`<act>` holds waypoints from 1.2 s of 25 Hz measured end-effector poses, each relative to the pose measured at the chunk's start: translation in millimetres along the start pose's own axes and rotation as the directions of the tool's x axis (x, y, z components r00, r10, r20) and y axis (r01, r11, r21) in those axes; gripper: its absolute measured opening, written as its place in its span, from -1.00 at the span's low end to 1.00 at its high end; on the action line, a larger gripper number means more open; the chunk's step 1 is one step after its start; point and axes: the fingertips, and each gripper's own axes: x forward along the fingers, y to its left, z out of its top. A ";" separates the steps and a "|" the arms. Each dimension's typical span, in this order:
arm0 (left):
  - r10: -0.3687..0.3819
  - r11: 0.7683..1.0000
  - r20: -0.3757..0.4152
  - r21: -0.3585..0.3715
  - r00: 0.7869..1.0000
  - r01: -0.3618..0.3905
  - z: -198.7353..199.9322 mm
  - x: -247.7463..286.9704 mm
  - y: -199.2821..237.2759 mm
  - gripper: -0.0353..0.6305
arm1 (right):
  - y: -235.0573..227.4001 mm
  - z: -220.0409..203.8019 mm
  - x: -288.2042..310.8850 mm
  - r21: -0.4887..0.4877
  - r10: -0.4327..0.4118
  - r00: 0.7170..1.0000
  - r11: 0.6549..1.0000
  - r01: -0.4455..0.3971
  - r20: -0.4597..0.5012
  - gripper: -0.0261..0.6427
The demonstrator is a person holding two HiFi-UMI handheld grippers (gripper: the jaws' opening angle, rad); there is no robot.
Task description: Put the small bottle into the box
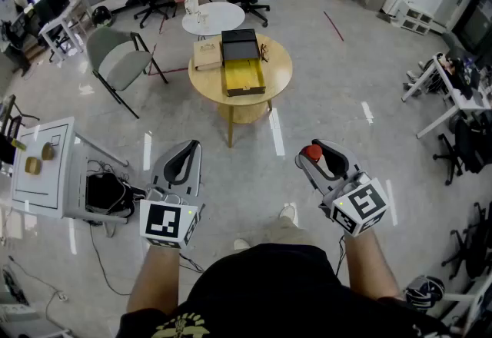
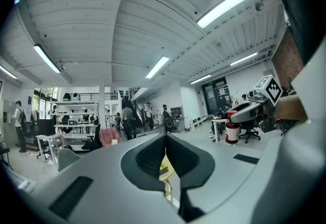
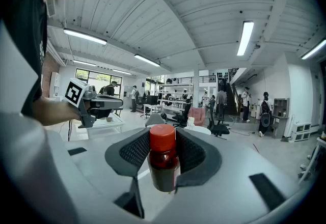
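The small bottle [image 3: 163, 159], dark red with a red cap, stands upright between the pads of my right gripper [image 3: 163, 146], which is shut on it. In the head view the bottle's cap [image 1: 311, 152] shows at the right gripper's [image 1: 315, 156] tip, held over the floor. The box [image 1: 244, 77], yellow inside with its black lid open, lies on a round wooden table [image 1: 280, 67] well ahead of both grippers. My left gripper [image 1: 184, 158] is held level beside the right one, its jaws shut [image 2: 165, 141] with nothing in them.
A tan flat box [image 1: 207, 56] lies beside the yellow box. Behind stands a white round table [image 1: 219, 18]. A grey chair [image 1: 115, 60] is at the left, a white cabinet [image 1: 42, 175] at the near left, and desks [image 1: 453, 91] at the right.
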 end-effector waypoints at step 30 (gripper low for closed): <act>0.114 0.992 -0.037 -0.045 0.993 -0.116 -22.5 161.0 65.7 -0.84 | -139.4 1.9 116.1 0.053 0.119 0.992 0.992 -0.117 -0.040 -0.43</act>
